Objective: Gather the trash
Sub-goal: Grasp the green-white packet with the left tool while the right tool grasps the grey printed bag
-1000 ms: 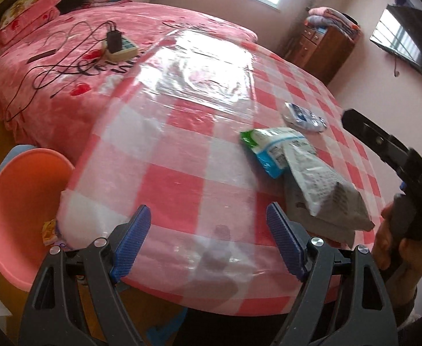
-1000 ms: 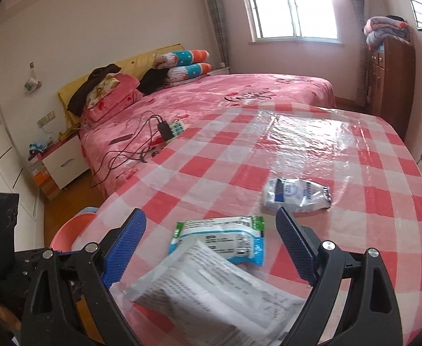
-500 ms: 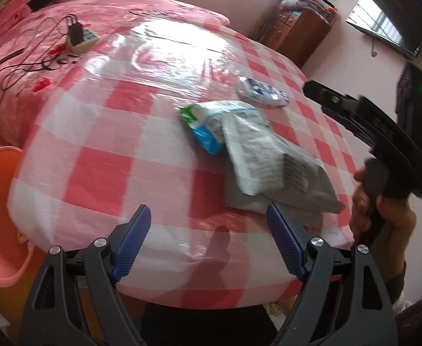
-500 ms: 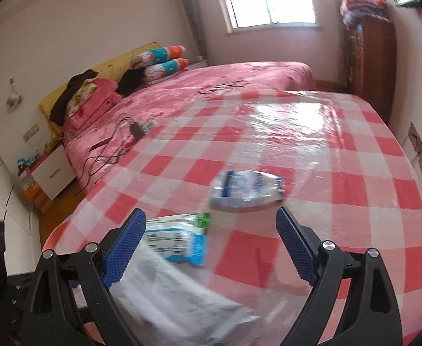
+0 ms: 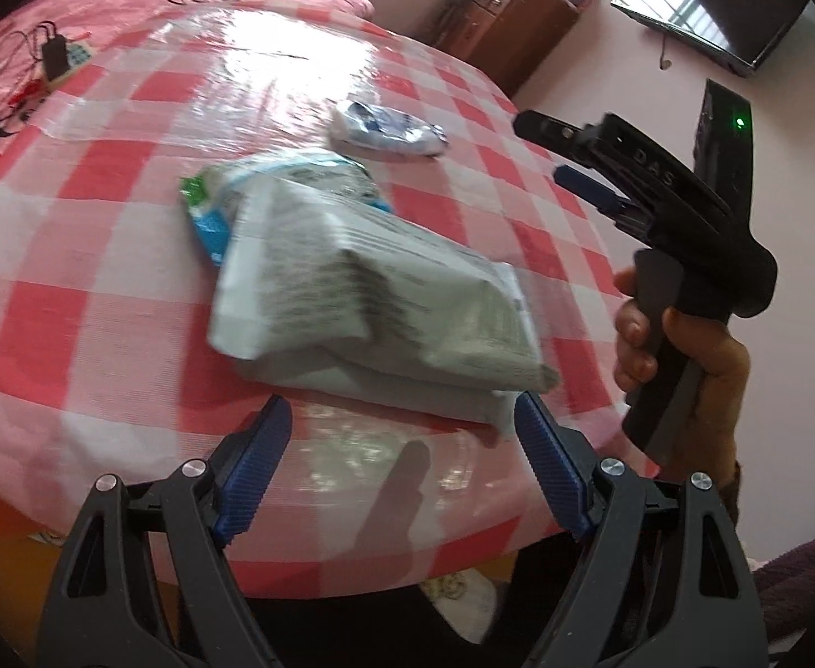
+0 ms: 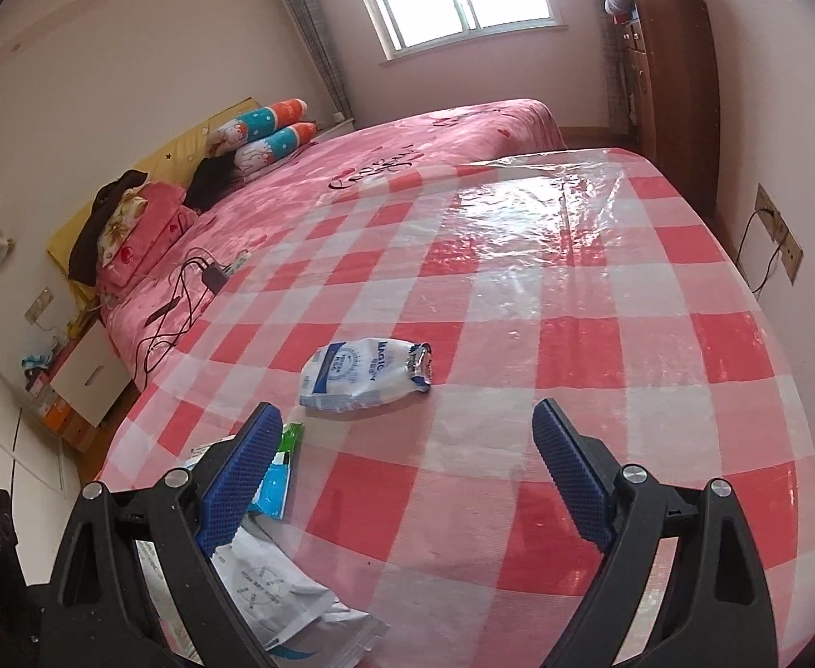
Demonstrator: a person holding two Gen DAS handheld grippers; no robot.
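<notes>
Three pieces of trash lie on a red-and-white checked table (image 5: 101, 300) under clear plastic. A grey mailer bag (image 5: 385, 300) lies nearest the front edge, partly over a green, blue and white wrapper (image 5: 212, 206). Farther back lies a crumpled blue-and-white packet (image 5: 385, 131) (image 6: 366, 373). My left gripper (image 5: 402, 434) is open just in front of the mailer bag, nothing between its fingers. My right gripper (image 6: 407, 440) is open a short way before the crumpled packet; the wrapper (image 6: 279, 473) and mailer bag (image 6: 274, 590) show by its left finger. In the left wrist view a hand (image 5: 686, 356) holds the right gripper (image 5: 558, 158).
A pink bed (image 6: 407, 167) adjoins the table's far left side, with pillows, a power strip (image 5: 65, 58) and cables on it. A wooden cabinet (image 6: 669, 67) stands at the back right, a wall TV (image 5: 708, 5) to the right. A white bedside unit (image 6: 84, 378) stands left.
Both grippers have swung to the right across the table. The mailer bag now lies just ahead of the left gripper, the crumpled packet ahead of the right. The orange tub has left the left view.
</notes>
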